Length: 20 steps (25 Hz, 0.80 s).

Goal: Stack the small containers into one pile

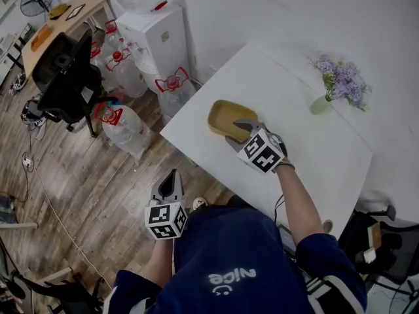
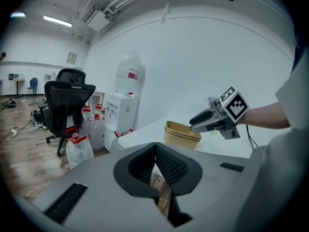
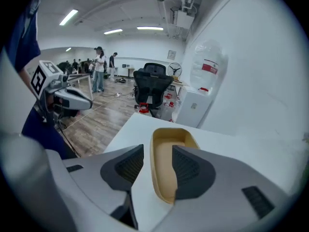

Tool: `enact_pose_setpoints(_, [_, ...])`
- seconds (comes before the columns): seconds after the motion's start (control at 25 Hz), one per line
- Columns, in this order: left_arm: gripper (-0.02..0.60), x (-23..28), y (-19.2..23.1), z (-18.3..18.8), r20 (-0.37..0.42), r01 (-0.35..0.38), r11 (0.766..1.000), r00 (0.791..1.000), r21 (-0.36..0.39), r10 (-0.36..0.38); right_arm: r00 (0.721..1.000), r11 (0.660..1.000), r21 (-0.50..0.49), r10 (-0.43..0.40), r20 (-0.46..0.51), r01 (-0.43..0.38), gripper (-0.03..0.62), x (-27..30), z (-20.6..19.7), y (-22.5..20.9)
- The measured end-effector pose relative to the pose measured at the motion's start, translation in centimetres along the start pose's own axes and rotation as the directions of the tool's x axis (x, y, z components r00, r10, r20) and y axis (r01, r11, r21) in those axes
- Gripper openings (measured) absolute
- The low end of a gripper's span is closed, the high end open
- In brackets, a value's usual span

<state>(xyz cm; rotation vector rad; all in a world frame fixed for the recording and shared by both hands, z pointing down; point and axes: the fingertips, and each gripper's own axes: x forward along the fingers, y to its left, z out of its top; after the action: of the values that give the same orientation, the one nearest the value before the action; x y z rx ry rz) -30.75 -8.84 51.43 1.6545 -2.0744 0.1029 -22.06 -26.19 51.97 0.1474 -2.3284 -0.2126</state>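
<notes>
place: I'm in an open office/lab | cues: 1 water dispenser (image 1: 160,41), spare water jugs (image 1: 124,126), 1 black office chair (image 1: 65,77), wooden desk (image 1: 62,25), ceiling strip lights (image 3: 149,28)

The right arm (image 1: 298,205) is stretched forward to the far right, and the right gripper (image 1: 245,127) is tilted steeply down, its jaws set apart. The left gripper (image 1: 171,175) is held near the body at the left, pointed slightly down, jaws closed together.

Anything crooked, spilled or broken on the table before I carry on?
Nothing stands out. The tan containers sit nested evenly in one pile on the table, and the flower vase stands upright.
</notes>
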Motion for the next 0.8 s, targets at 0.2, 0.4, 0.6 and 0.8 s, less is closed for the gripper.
enact_pose_setpoints(0.2, [0.020, -0.4, 0.1, 0.6, 0.005, 0.019, 0.999, 1.000, 0.026, -0.019, 0.985, 0.978, 0.198, -0.093, 0.144, 0.063, 0.170, -3.3, 1.4, -1.8])
enact_pose_setpoints(0.4, [0.020, -0.3, -0.6, 2.4, 0.041, 0.064, 0.997, 0.997, 0.050, -0.066, 0.918, 0.877, 0.439, -0.322, 0.232, 0.196, 0.183, -7.9, 0.9, -5.0])
enact_pose_setpoints(0.6, [0.020, 0.3, -1.7, 4.4, 0.071, 0.121, 0.989, 0.989, 0.087, -0.127, 0.821, 0.747, 0.571, -0.532, 0.205, 0.342, 0.181, -12.5, -1.6, -6.0])
enact_pose_setpoints(0.8, [0.020, 1.4, -3.8, 6.2, 0.110, 0.172, 0.977, 0.976, 0.123, -0.186, 0.732, 0.631, 0.627, -0.667, 0.136, 0.458, 0.181, -16.2, -5.5, -5.0])
